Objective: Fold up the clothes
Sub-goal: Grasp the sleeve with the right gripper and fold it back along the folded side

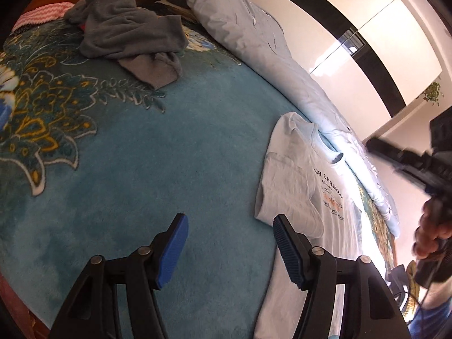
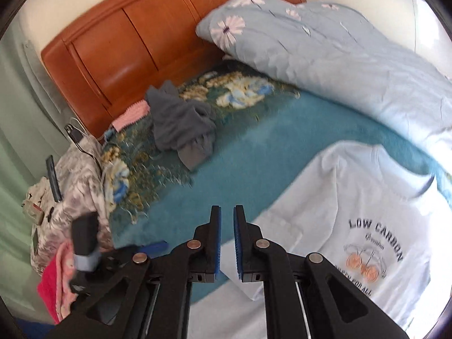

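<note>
On the left the grey garment lies crumpled on the teal blanket. The left gripper hovers over the blanket, fingers spread wide, empty. The right gripper has a narrow gap – nothing pinched. The white T-shirt lies flat to the right, beside the pale duvet.

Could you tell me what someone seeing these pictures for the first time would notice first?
Probably the white T-shirt with its LOW CARBON print, spread on the teal blanket just ahead of both tools. Next, the crumpled grey garment lying farther up the bed near the orange wooden headboard, and the pale blue flowered duvet bunched along the blanket's far side.
</note>
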Demonstrator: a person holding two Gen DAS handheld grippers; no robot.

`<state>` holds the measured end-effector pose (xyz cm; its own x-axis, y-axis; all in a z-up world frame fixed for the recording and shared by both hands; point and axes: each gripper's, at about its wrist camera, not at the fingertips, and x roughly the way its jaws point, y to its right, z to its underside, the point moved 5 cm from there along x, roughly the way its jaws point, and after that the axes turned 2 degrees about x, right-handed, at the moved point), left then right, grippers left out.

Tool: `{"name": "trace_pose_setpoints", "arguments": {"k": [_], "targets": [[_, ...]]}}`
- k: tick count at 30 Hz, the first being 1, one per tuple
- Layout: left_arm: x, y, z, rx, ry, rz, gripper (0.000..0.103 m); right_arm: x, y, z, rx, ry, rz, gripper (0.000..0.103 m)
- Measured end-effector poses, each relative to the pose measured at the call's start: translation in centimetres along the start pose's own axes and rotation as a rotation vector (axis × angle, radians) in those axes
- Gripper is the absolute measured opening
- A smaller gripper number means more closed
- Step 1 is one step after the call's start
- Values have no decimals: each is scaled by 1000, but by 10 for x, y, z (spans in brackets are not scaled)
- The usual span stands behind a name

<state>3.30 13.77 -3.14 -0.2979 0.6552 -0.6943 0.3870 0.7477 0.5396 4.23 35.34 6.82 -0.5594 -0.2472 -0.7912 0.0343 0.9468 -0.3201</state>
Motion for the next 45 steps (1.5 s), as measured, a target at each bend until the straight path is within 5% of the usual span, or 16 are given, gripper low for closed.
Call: {"name": "trace_pose_setpoints", "arguments": {"k": [3,8,18,20,21,22,25,38,41,45], "targets": [[-7,-9,7,-26,3,-9,67,36,39,34,125,-74,7,25],[-15,-17,11,-49,20,-25,67,65,68,53,223,-102,16,25],[-10,-13,17,-53,0,-15,67,77,60,52,321,-54,-195,30],[-11,-11,17,-46,3,-13,67,77,56,49,321,-45,-198,25],[-12,-11,17,-44,6,-14,67,78,55,47,320,-49,-182,9],[-14,-11,17,-44,8,-13,67,79,53,45,318,-55,-163,5],[-15,-8,16,-38,11,-12,67,73,47,32,305,-37,-138,2],[3,40,6,61,-21,19,67,-77,-50,-130,108,404,-182,2],[11,52,5,104,-45,11,67,-120,-47,-155,119,535,-136,2],[20,59,2,137,-59,-4,67,-183,8,-154,218,719,-27,2]]}}
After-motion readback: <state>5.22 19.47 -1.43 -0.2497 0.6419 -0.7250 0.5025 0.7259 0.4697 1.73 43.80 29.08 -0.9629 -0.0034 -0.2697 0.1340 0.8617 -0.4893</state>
